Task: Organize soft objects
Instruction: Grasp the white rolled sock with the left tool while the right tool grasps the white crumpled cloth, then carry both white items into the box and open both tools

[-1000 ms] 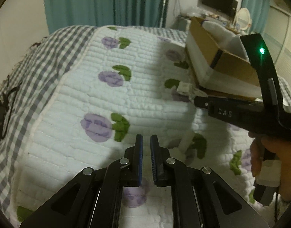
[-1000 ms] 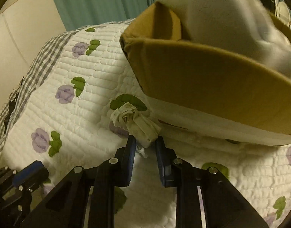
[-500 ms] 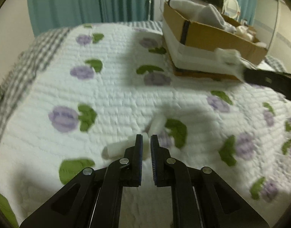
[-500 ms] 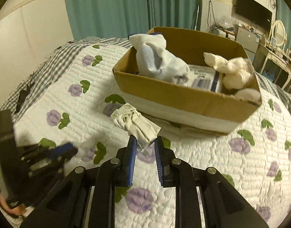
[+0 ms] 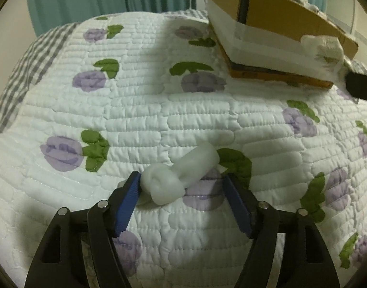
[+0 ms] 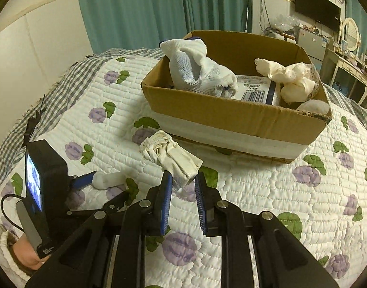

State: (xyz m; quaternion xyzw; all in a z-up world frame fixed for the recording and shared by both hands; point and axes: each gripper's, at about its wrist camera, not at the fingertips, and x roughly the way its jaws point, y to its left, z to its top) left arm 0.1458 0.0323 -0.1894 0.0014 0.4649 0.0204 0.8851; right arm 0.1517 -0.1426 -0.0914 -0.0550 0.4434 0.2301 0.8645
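Observation:
A rolled white sock [image 5: 181, 175] lies on the quilted bed. My left gripper [image 5: 182, 187] is open, its jaws on either side of the roll, the left pad touching it. The roll also shows in the right wrist view [image 6: 107, 179]. My right gripper [image 6: 182, 182] is shut on a cream rolled cloth [image 6: 170, 154] and holds it above the quilt, in front of the cardboard box [image 6: 231, 117]. The box holds a white glove [image 6: 197, 72] and cream bundles [image 6: 289, 81]. The held cloth shows in the left wrist view [image 5: 321, 45] beside the box [image 5: 274, 16].
The bed is covered by a white quilt with purple flowers [image 6: 255, 204], with a grey checked blanket [image 6: 51, 96] at the far left edge. Teal curtains [image 6: 145, 12] hang behind. A dresser and mirror [image 6: 349, 48] stand at the right.
My left gripper has opened and moved down around the white sock roll. My right gripper has lifted the cream cloth off the quilt and drawn back from the box.

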